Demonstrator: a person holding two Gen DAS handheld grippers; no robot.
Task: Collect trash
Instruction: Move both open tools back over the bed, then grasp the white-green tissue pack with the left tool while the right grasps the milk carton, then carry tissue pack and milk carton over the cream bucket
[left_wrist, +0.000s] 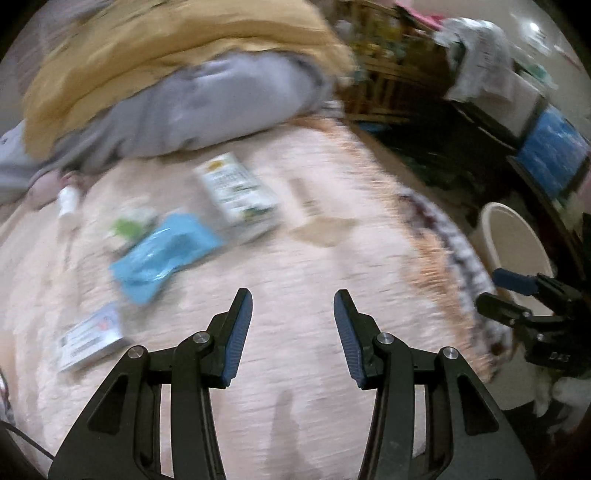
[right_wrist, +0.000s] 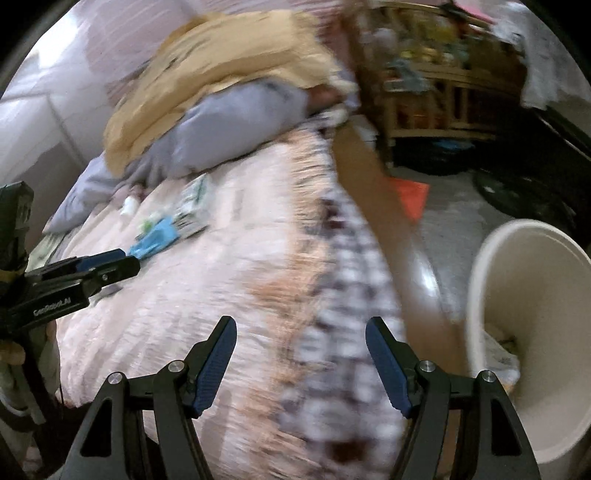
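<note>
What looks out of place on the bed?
Litter lies loose on the pink cover: a blue wrapper, a green-and-white carton, a small white bottle and a flat box. None is in the bin beside the bed.

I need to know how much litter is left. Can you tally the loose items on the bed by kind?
Boxes or cartons: 2 (green-and-white carton, small white box)
Wrappers: 2 (blue wrapper, green-and-white wrapper)
Small white bottle: 1
Total: 5

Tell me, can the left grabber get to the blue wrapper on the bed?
Probably yes. The left gripper is open and empty, and only bare blanket lies between it and the blue wrapper.
</note>
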